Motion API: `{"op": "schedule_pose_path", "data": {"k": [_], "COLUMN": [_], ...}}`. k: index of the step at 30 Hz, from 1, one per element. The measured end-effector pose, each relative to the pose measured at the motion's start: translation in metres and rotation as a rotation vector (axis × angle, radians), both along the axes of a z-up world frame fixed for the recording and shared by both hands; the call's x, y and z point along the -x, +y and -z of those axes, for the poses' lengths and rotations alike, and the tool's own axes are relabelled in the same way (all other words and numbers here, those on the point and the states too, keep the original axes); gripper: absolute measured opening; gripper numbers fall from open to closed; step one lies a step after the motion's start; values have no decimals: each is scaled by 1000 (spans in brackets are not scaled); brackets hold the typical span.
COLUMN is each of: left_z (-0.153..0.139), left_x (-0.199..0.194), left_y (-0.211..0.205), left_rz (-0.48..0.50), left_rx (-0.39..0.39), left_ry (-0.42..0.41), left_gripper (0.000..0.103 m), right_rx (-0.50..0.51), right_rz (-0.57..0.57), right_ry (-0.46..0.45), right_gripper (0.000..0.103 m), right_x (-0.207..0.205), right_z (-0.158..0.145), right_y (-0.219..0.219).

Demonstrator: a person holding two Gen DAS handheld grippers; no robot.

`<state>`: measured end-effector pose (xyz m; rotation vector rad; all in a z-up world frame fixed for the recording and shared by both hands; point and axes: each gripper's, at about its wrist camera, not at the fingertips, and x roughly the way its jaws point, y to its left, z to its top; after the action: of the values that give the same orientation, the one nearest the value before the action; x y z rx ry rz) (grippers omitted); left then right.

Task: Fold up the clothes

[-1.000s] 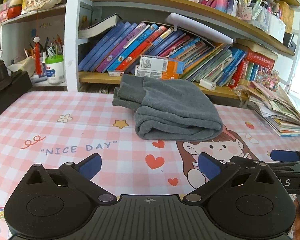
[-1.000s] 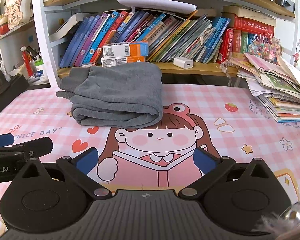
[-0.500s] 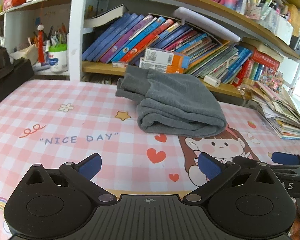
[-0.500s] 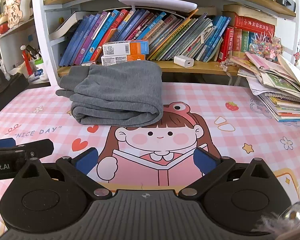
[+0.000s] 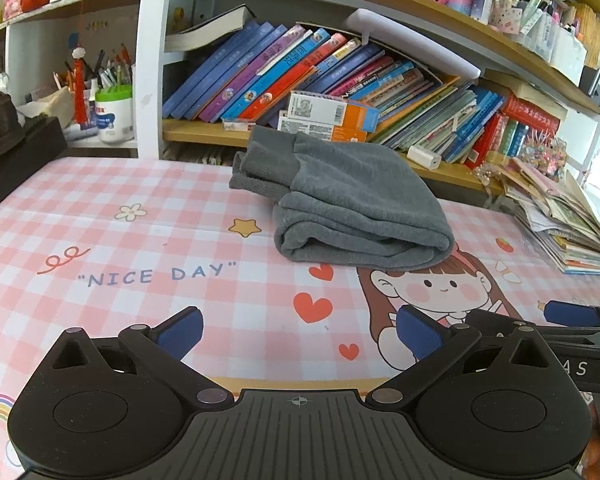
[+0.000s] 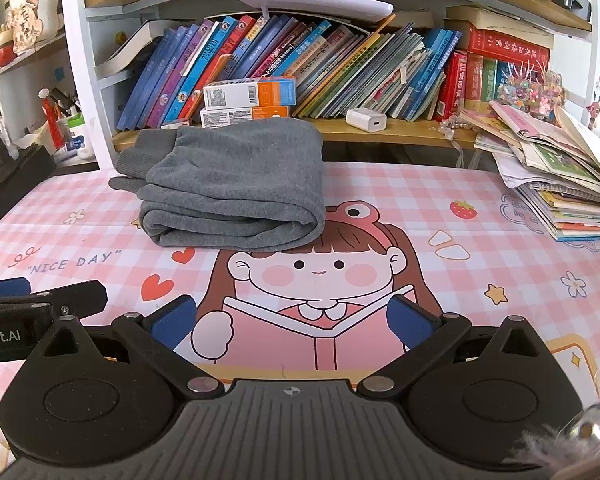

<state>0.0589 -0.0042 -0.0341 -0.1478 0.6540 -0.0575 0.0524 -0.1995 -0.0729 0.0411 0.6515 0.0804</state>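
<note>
A grey garment (image 5: 352, 204) lies folded into a thick bundle at the far side of the pink checked table mat (image 5: 140, 248), its ribbed cuffs pointing left; it also appears in the right wrist view as the folded grey garment (image 6: 236, 188). My left gripper (image 5: 299, 330) is open near the table's front edge, well short of the garment, with nothing between its blue pads. My right gripper (image 6: 292, 322) is open too, empty, over the cartoon girl print. Each gripper shows at the edge of the other's view.
A bookshelf (image 6: 300, 64) full of leaning books stands right behind the garment, with two boxes (image 6: 248, 100) and a white charger (image 6: 366, 119). A stack of magazines (image 6: 560, 176) fills the right end. Pen pots (image 5: 114, 108) and a dark box (image 5: 16, 148) sit at the left.
Both grippers have drawn slightly back and tilted, so the garment sits a little farther off in the views. The garment has not moved, and both grippers stay open.
</note>
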Motion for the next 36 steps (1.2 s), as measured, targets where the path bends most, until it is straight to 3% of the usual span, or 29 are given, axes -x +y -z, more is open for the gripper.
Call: {"op": "schedule_pose_path", "data": {"k": [36], "left_z": [2], "left_x": [-1], "left_y": [0], "left_rz": [9], "left_rx": [1], "left_ry": [10], "left_gripper": [103], "right_rx": [7], "right_rz": [-2], "right_ry": [0], "right_gripper": [102], "right_x": [-1], "right_z": [0], "right_y": [0]}}
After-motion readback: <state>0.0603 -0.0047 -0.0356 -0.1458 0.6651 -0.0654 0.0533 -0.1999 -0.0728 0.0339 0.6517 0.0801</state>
